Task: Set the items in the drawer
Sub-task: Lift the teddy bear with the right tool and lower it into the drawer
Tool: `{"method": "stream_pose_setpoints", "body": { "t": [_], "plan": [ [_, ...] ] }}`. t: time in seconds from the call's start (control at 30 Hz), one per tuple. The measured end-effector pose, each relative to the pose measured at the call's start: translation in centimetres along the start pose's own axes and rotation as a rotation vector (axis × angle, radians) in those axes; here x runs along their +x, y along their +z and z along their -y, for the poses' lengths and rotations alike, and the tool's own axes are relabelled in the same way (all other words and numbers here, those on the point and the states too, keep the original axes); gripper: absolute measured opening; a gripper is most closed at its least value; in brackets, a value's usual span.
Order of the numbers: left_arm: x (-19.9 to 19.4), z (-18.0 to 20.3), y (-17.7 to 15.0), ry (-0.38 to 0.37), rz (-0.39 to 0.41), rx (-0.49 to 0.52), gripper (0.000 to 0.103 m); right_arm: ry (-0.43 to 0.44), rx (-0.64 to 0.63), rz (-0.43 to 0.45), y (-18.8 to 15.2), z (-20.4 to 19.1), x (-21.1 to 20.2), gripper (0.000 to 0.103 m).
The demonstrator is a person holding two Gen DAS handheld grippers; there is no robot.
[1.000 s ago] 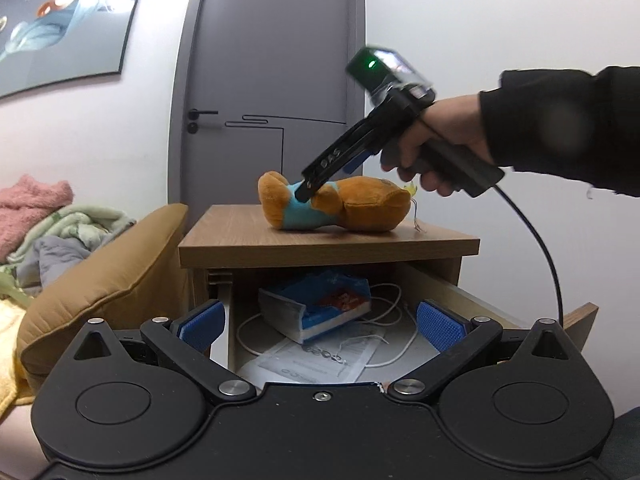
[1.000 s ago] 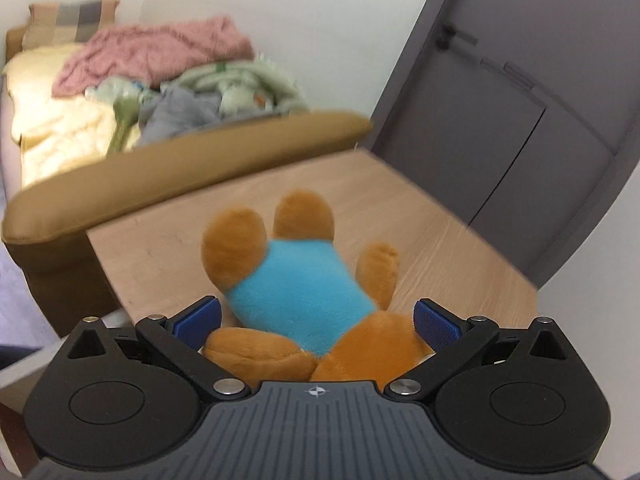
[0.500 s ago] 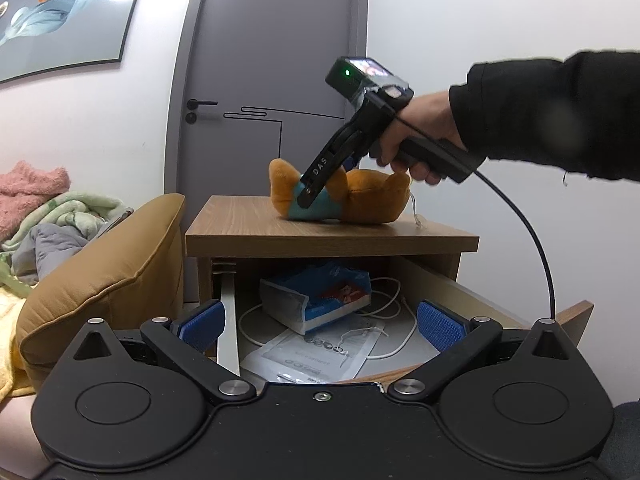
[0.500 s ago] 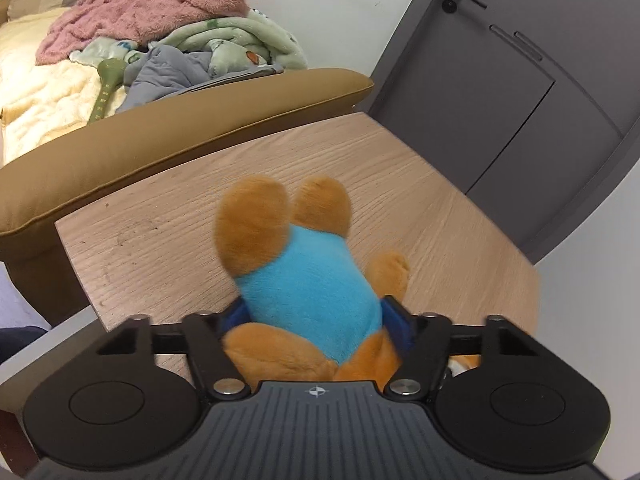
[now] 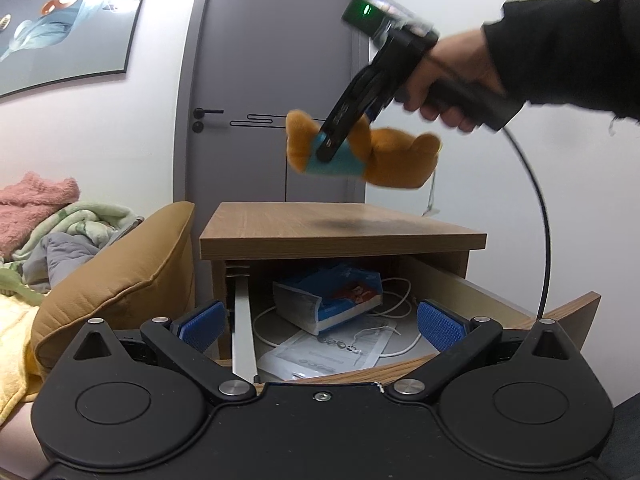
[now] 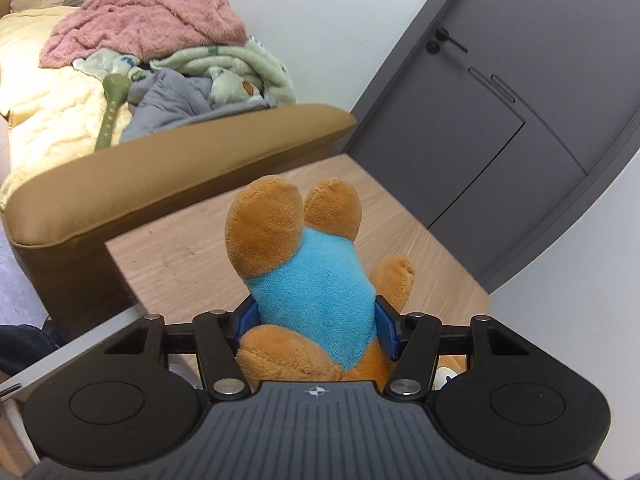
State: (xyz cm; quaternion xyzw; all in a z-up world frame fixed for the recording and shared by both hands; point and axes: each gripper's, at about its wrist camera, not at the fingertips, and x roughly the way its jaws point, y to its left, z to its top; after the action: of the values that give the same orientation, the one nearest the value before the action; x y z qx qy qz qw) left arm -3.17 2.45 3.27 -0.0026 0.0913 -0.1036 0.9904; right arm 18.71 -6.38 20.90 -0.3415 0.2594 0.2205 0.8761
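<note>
An orange plush toy (image 5: 380, 152) with a blue body hangs in the air above the wooden nightstand (image 5: 340, 226). My right gripper (image 5: 328, 148) is shut on its blue middle; in the right wrist view the plush toy (image 6: 312, 292) fills the space between the blue pads of that gripper (image 6: 316, 320). Below the nightstand top the drawer (image 5: 480, 304) stands pulled out. My left gripper (image 5: 320, 322) is open in front of the drawer, with nothing between its fingers.
Inside the drawer lie a blue and white packet (image 5: 332, 294), white cables (image 5: 396, 292) and a printed paper sleeve (image 5: 328, 354). A tan padded bed edge (image 5: 120, 276) with blankets (image 6: 160, 52) is left of the nightstand. A grey door (image 5: 276, 80) stands behind.
The right gripper closed on the plush toy and lifted it off the nightstand top. The left gripper stayed open facing the drawer.
</note>
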Motion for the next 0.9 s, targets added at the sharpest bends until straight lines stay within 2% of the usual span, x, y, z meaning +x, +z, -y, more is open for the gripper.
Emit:
{"method": "stream_pose_setpoints", "body": {
  "t": [0.23, 0.4, 0.57, 0.77, 0.9],
  "plan": [
    [-0.4, -0.1, -0.3, 0.016, 0.01, -0.017, 0.102, -0.02, -0.015, 0.036, -0.2, -1.2, -5.4, 0.062],
    [-1.1, -0.3, -0.6, 0.028, 0.031, -0.015, 0.102, 0.0, -0.029, 0.062, -1.0, -2.7, -9.2, 0.062],
    [-1.9, -1.4, -0.8, 0.073, 0.047, -0.017, 0.102, 0.046, -0.031, 0.08, -2.8, -4.4, -12.2, 0.062],
    [-2.6, -2.3, -0.8, 0.11, 0.051, -0.044, 0.102, 0.113, -0.047, 0.045, -5.2, -6.5, -12.5, 0.062],
    [-2.9, -2.5, -1.0, 0.124, 0.05, -0.049, 0.102, 0.147, -0.051, 0.009, -6.7, -7.2, -10.8, 0.062]
  ]
}}
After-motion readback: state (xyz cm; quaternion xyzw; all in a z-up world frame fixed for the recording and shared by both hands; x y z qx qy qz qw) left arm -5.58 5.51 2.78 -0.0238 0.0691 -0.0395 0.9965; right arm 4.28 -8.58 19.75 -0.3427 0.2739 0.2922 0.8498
